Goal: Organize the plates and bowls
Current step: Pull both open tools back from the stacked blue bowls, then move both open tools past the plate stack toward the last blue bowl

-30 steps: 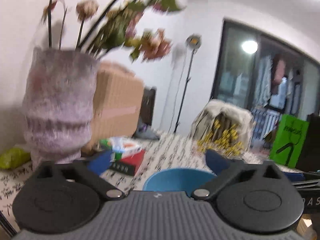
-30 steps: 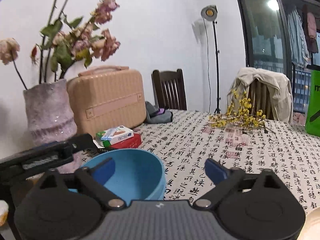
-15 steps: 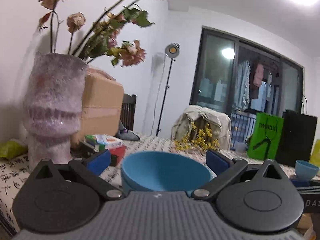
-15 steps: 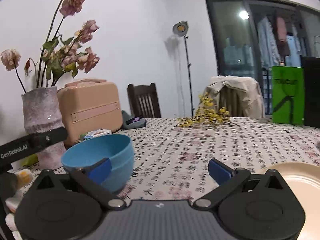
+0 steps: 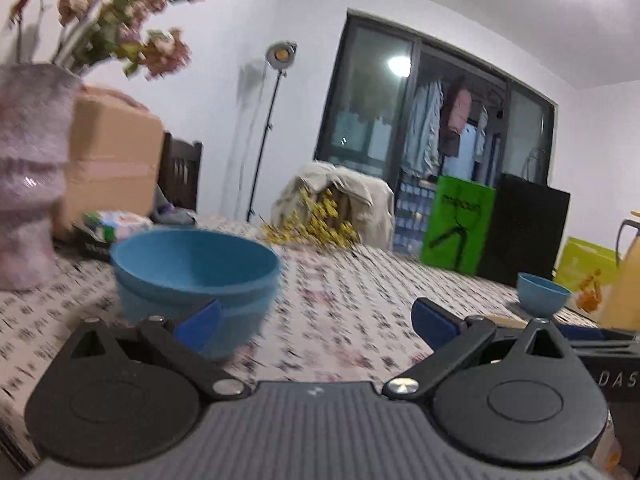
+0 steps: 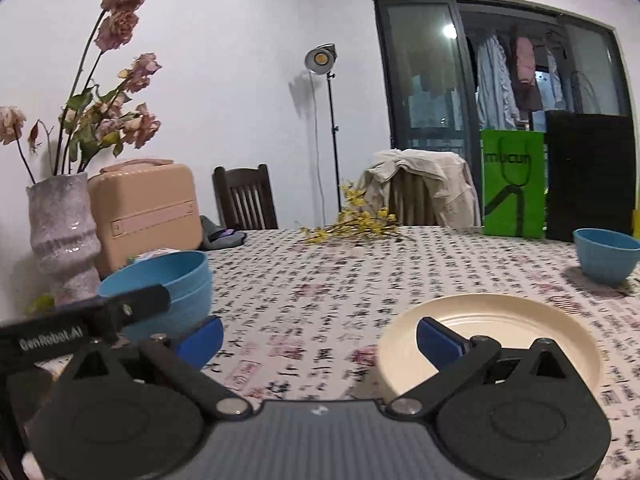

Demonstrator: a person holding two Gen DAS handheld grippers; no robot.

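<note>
Two stacked blue bowls [image 5: 196, 280] stand on the patterned tablecloth at the left; they also show in the right wrist view [image 6: 160, 284]. My left gripper [image 5: 316, 320] is open and empty, just right of the stack. My right gripper [image 6: 320, 334] is open and empty, between the stack and a cream plate [image 6: 492, 340] lying at the right. A small blue bowl [image 6: 606, 254] stands far right; it also shows in the left wrist view [image 5: 543, 294].
A pink-grey vase [image 6: 64, 236] with dried flowers and a peach case [image 6: 146, 214] stand at the back left. Yellow flowers [image 6: 352, 224], a green bag [image 6: 514, 188] and a black bag [image 6: 588, 176] line the far edge. A yellow jug [image 5: 624, 280] stands far right.
Both grippers have swung right and backed off from the blue bowl stack. The cream plate and the small blue bowl have come into fuller view.
</note>
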